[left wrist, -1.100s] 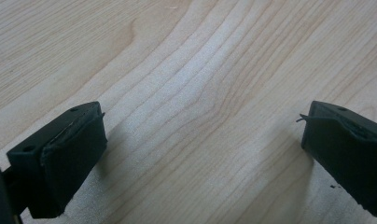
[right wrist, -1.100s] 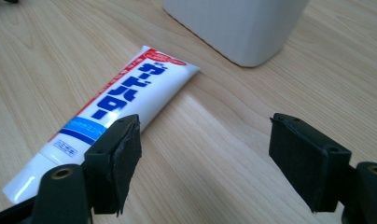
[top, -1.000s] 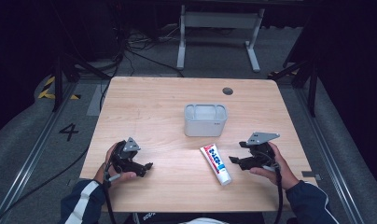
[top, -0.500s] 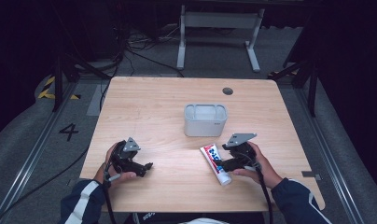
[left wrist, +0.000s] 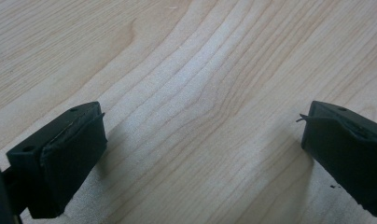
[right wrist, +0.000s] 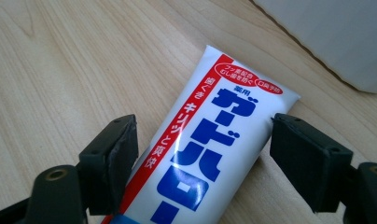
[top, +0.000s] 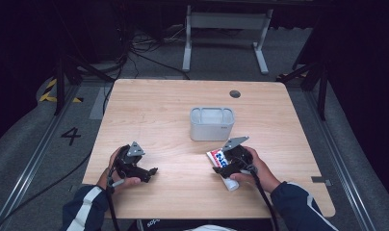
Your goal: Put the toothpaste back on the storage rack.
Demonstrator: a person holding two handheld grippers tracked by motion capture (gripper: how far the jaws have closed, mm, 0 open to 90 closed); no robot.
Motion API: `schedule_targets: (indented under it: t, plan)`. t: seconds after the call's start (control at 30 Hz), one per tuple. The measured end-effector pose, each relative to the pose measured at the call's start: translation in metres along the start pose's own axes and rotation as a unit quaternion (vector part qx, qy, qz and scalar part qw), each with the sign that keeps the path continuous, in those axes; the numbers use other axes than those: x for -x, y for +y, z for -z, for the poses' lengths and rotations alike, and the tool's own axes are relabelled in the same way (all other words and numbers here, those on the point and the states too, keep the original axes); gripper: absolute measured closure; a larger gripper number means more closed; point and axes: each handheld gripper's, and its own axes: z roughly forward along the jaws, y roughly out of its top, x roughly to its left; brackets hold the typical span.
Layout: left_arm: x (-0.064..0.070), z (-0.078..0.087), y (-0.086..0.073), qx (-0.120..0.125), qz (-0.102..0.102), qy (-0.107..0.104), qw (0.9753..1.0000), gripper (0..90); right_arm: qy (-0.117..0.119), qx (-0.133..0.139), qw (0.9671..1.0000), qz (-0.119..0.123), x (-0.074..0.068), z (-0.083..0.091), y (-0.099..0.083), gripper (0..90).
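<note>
- Right gripper had jaws spread, straddling the toothpaste tube — not pinching yet.
- Risk I saw: slick tube could squirt out sideways.
- Left gripper spread, idle near-left.

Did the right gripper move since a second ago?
Yes. In the high view the right gripper has slid left across the table, from clear of the toothpaste tube to over it, jaws open astride the tube.

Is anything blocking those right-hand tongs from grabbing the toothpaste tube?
Nothing visible does. The right tongs are open, one jaw on each side of the toothpaste tube, which lies flat on the table with only bare wood beside it.
</note>
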Motion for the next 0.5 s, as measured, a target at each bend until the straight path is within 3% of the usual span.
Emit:
schedule_targets:
  t: [0.2, 0.5]
  plan:
    - [0.000, 0.000, 0.000, 0.000, 0.000, 0.000, 1.0000, 0.2, 0.001, -0.023, 0.9997, -0.006, 0.000, -0.005, 0.004, 30.0]
    - [0.000, 0.000, 0.000, 0.000, 0.000, 0.000, 1.0000, 0.2, 0.002, -0.062, 0.9980, 0.010, -0.003, -0.010, 0.016, 35.8]
